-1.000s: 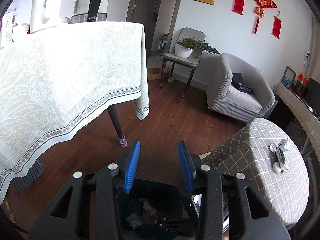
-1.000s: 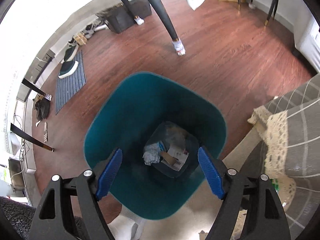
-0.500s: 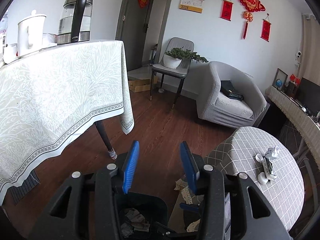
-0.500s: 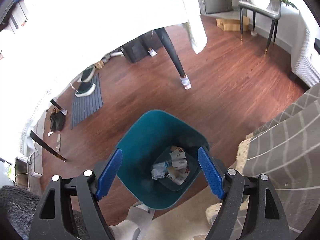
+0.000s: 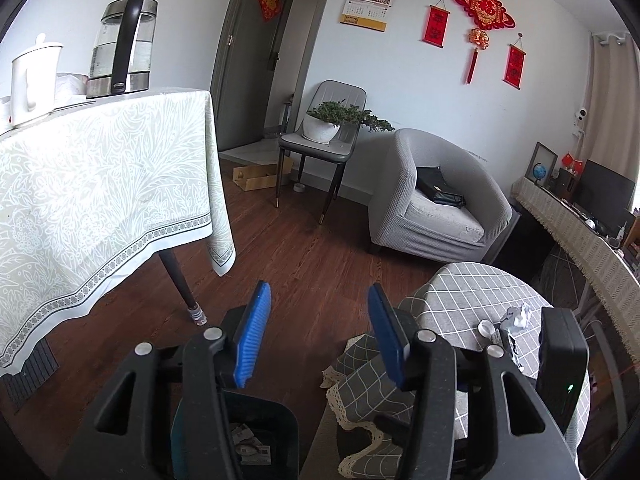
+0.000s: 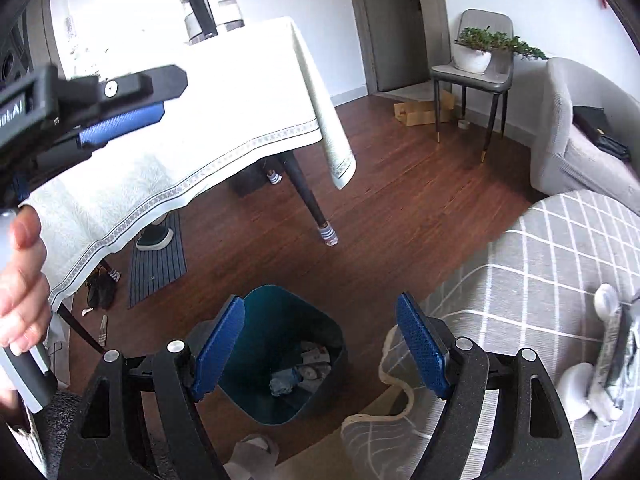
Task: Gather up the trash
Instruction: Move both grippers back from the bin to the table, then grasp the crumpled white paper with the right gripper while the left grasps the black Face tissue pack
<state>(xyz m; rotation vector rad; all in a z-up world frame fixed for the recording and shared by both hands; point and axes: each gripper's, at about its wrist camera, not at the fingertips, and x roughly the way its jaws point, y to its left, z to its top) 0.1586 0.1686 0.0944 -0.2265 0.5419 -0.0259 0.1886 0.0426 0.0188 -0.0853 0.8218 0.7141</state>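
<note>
Both grippers spread, teal bin (image 6: 280, 360) between table edges

Wood floor (image 5: 320, 256), grey armchair (image 5: 436, 200)

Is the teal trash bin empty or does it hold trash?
Holds trash: crumpled paper and wrappers lie at the bottom of the upright, lidless bin.

Partial lettering "ol.AI" on the left gripper (image 6: 120, 116) body, wall calendar (image 5: 367, 6) print too small to read
</note>
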